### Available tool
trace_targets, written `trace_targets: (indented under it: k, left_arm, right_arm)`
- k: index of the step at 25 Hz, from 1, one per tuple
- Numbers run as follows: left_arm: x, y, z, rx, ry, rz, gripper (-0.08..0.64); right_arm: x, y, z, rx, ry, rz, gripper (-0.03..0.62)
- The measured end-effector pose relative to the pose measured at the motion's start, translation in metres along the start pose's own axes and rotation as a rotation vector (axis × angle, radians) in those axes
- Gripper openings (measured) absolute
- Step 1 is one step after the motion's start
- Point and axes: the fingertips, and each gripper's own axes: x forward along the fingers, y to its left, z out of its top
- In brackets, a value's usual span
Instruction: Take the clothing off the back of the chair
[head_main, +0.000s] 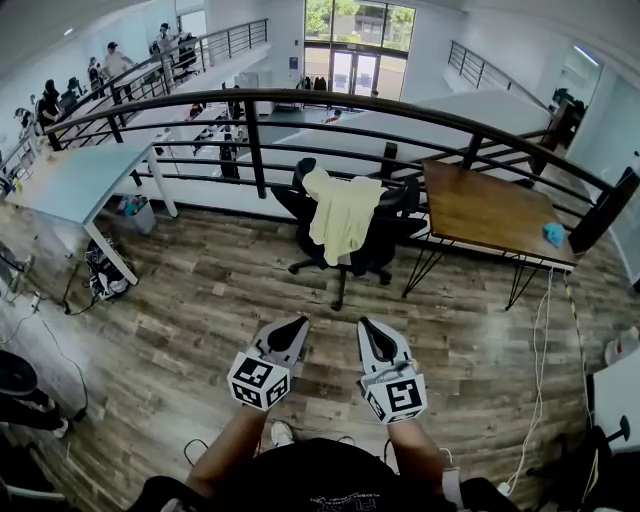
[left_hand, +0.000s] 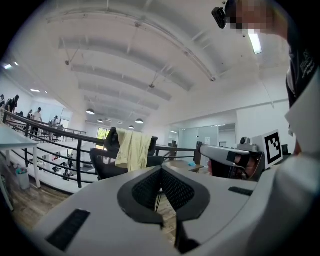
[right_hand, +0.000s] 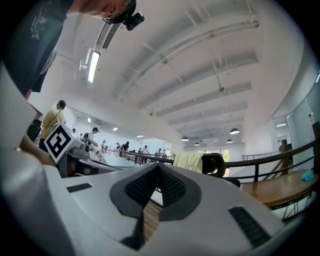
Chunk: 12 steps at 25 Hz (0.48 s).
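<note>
Upper centre of the head view: pale yellow clothing draped over the back of the black office chair. The chair sits by the railing, just left of the wooden desk. Garment looks untouched and hangs down the backrest.

Left gripper and right gripper are at lower centre, side by side, well apart from the chair, with wood floor between. Both claws are pinched together at the tips with nothing in either. Both gripper views agree: the cloth only shows far off beyond the jaw tips.

Progress: none, task not started. Left to do: close the gap to the chair, open a claw, pinch the fabric near the top of the backrest, lift it clear. My read: a loose drape should slide off easily, but it might snag on the chair top.
</note>
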Motion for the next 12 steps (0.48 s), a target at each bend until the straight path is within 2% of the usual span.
trace_targets:
  k: [12]
  left_arm:
    - [0.005,-0.02,0.005,0.042,-0.005,0.014,0.014]
  right_arm:
    - [-0.013,-0.006,-0.005,-0.001,0.055,0.002,0.02]
